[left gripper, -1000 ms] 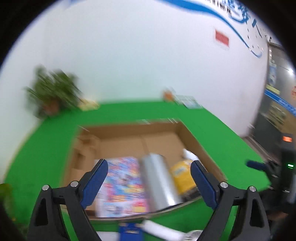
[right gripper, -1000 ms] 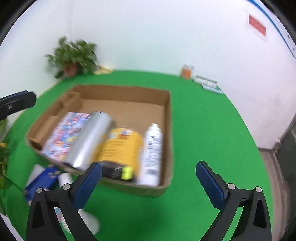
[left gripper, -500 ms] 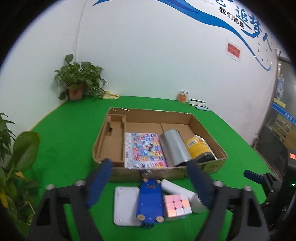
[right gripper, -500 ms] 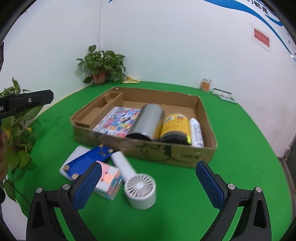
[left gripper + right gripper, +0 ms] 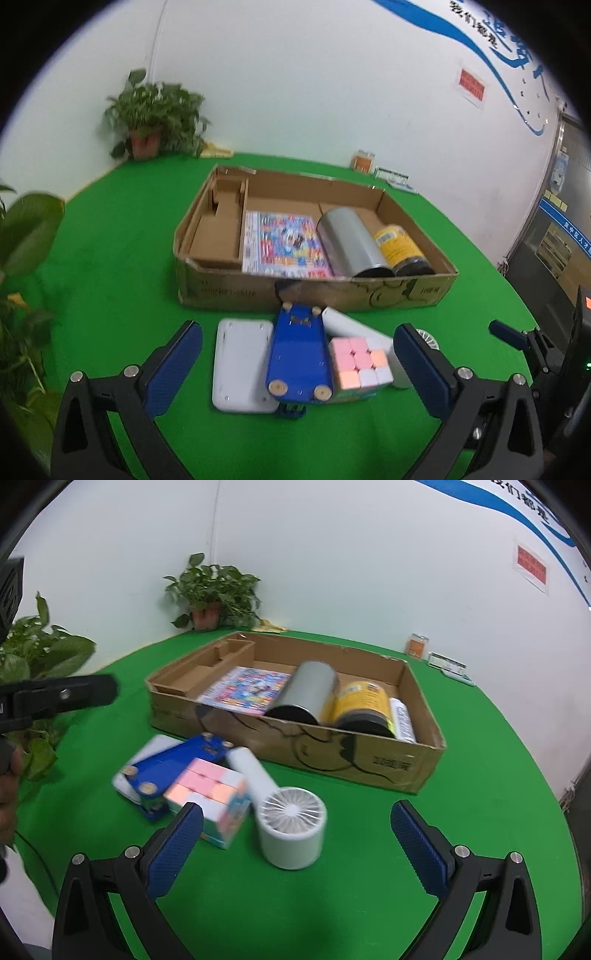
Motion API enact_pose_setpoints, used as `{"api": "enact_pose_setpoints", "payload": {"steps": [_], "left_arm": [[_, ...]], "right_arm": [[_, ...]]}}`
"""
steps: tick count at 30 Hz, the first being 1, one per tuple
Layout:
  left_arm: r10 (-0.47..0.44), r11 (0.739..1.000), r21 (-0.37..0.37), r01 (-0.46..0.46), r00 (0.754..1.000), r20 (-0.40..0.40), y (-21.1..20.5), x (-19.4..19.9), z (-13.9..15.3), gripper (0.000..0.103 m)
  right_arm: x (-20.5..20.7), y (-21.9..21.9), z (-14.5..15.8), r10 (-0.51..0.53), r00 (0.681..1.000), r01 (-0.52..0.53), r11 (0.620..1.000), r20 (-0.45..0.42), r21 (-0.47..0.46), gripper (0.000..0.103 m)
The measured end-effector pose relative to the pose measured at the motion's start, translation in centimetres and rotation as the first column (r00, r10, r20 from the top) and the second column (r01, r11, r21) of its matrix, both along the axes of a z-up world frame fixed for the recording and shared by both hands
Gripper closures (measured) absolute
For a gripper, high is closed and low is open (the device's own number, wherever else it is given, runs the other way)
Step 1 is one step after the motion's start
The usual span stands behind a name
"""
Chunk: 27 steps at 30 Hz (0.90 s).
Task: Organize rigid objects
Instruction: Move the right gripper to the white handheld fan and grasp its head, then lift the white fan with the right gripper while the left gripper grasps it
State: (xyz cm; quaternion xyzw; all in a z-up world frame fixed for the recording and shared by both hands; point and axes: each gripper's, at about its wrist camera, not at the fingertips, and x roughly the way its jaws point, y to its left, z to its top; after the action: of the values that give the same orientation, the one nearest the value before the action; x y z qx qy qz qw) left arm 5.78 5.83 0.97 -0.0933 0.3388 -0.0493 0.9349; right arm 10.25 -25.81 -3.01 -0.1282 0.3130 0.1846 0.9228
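Both grippers have drawn back from the corrugated cardboard box (image 5: 314, 291), which holds a glossy book (image 5: 282, 242), a metal cylinder (image 5: 349, 242) and a yellow can (image 5: 399, 245). The left gripper (image 5: 297, 363) and right gripper (image 5: 295, 836) gape empty above a pastel cube (image 5: 210, 792), blue slab (image 5: 299, 354) and ribbed white fan (image 5: 291, 827).

Both wrist cameras look forward between their own spread fingers, angled down at a green table. The left view faces the cardboard box (image 5: 314, 291) square-on; the right view sees the box (image 5: 332, 755) from farther right. Both share a nearby cube (image 5: 360, 363) (image 5: 210, 790).
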Motion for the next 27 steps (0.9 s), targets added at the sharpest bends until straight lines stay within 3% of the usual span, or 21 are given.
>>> {"api": "enact_pose_setpoints", "payload": {"steps": [2, 9, 11, 13, 17, 20, 23, 25, 27], "left_arm": [[0.002, 1.0, -0.021, -0.003, 0.999, -0.034, 0.4, -0.1, -0.8, 0.0], [-0.018, 0.999, -0.051, 0.014, 0.997, -0.078, 0.5, -0.5, -2.6, 0.0], [-0.028, 0.998, -0.061, 0.023, 0.996, -0.083, 0.2, -0.6, -2.7, 0.0], [-0.041, 0.997, -0.066, 0.035, 0.996, -0.084, -0.1, -0.7, -2.6, 0.0], [-0.071, 0.995, -0.074, 0.065, 0.994, -0.088, -0.6, -1.0, -2.7, 0.0], [-0.176, 0.978, -0.132, 0.163, 0.979, -0.099, -2.0, -1.5, -2.9, 0.001], [-0.299, 0.94, -0.201, 0.276, 0.949, -0.097, -3.9, -1.8, -3.1, 0.001], [-0.355, 0.916, -0.239, 0.324, 0.929, -0.101, -5.2, -1.6, -3.4, 0.001], [-0.412, 0.885, -0.29, 0.365, 0.903, -0.124, -6.7, -0.8, -4.1, 0.001]], "right_arm": [[0.8, -0.7, -1.3, -0.016, 1.0, 0.015, 0.998, -0.012, -0.058, 0.001], [4.5, -0.3, -3.6, 0.116, 0.984, -0.109, 0.993, -0.137, 0.053, 0.002], [5.2, 0.5, -4.5, 0.131, 0.979, -0.125, 0.991, -0.156, 0.051, 0.009], [6.0, 0.9, -5.2, 0.156, 0.965, -0.145, 0.987, -0.213, 0.064, 0.048], [4.7, 0.8, -5.5, 0.145, 0.962, -0.134, 0.989, -0.231, 0.063, 0.049], [3.8, -1.7, -5.4, 0.094, 0.927, -0.018, 0.978, -0.362, 0.21, 0.049], [3.1, -6.0, -5.8, 0.034, 0.846, 0.201, 0.905, -0.533, 0.376, 0.049], [2.6, -8.6, -6.5, 0.004, 0.799, 0.319, 0.845, -0.601, 0.429, 0.049], [2.2, -10.2, -6.8, 0.0, 0.776, 0.361, 0.82, -0.631, 0.444, 0.048]]}}
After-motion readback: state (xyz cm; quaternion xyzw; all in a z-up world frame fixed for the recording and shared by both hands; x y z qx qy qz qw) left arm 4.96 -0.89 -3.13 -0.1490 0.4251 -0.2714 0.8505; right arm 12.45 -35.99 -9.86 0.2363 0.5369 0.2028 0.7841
